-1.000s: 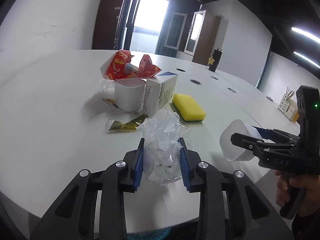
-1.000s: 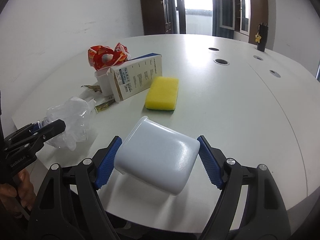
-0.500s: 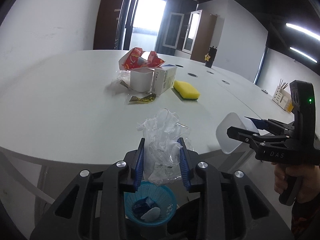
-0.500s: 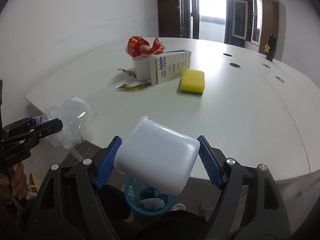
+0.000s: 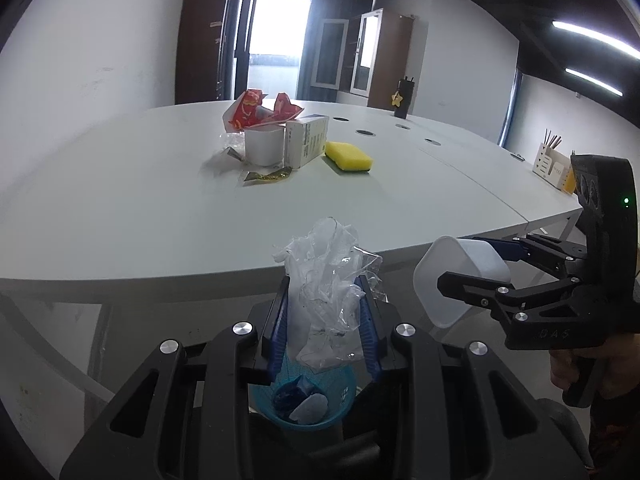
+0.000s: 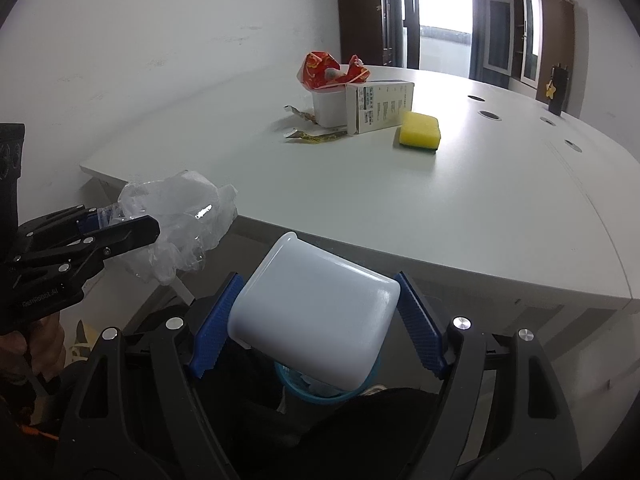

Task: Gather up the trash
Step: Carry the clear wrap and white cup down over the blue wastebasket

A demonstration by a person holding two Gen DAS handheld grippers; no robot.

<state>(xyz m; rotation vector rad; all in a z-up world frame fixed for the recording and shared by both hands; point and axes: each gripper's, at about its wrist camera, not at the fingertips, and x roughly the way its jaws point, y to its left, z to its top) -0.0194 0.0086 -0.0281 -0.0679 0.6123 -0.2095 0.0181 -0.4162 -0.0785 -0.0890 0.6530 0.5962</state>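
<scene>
The bag [image 5: 326, 280] is thin, clear, crinkled plastic with glints. The cup [image 6: 316, 328] is smooth, translucent white plastic with a soft sheen. The desk [image 5: 120, 208] is smooth, matt white. The sponge [image 5: 348, 156] looks porous yellow foam. The bin [image 5: 308, 404] is blue plastic mesh.

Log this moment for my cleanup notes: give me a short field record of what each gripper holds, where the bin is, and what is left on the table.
left gripper: shut on crumpled clear plastic, past the table edge, above the bin
right gripper: shut on white tub, tilted, above the bin
bin: blue, on the floor, some trash inside
table: white cup, red wrapper, carton, yellow sponge, small wrapper
</scene>
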